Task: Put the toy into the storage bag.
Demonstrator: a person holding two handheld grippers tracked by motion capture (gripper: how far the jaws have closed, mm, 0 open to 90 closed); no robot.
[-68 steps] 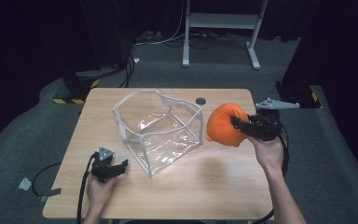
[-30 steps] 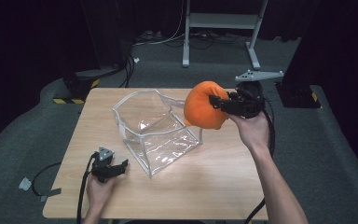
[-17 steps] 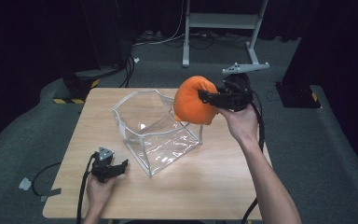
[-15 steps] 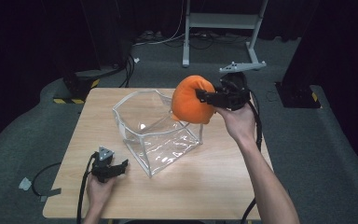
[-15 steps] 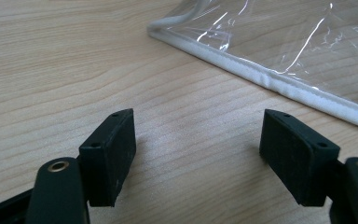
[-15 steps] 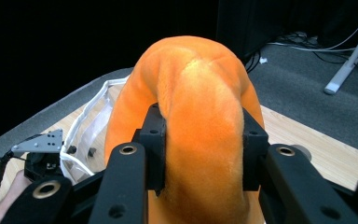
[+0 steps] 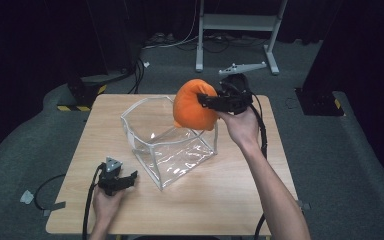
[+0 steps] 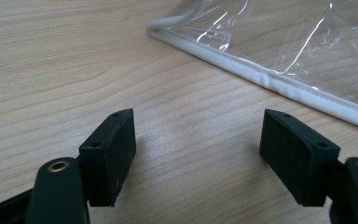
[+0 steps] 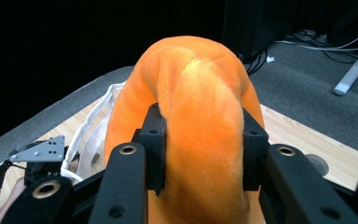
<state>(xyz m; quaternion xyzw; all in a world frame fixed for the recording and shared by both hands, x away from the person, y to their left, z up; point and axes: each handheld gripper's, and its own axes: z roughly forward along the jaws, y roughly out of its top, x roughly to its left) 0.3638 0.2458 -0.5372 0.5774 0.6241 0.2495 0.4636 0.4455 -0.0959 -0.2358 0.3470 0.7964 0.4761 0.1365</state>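
Right gripper (image 7: 207,101): jaws clamped on orange plush (image 7: 192,104), held over clear bag's (image 7: 167,142) far right rim. Left gripper (image 7: 122,180): jaws wide open, empty, resting near bench's (image 7: 230,200) near left corner.

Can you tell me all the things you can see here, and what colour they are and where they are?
plush toy: 1, orange, held up over the far right rim of the bag
clear bag: 1, see-through with white edging, standing open in the middle of the table
table: 1, light wood, under everything
round hole cap: 1, grey, set in the table near its far edge
metal stand: 1, white-grey, on the floor beyond the table
floor cables: several, dark and white, on the grey floor behind
left gripper: 1, black, resting on the table's near left, jaws open and empty
right gripper: 1, black, jaws shut on the plush toy
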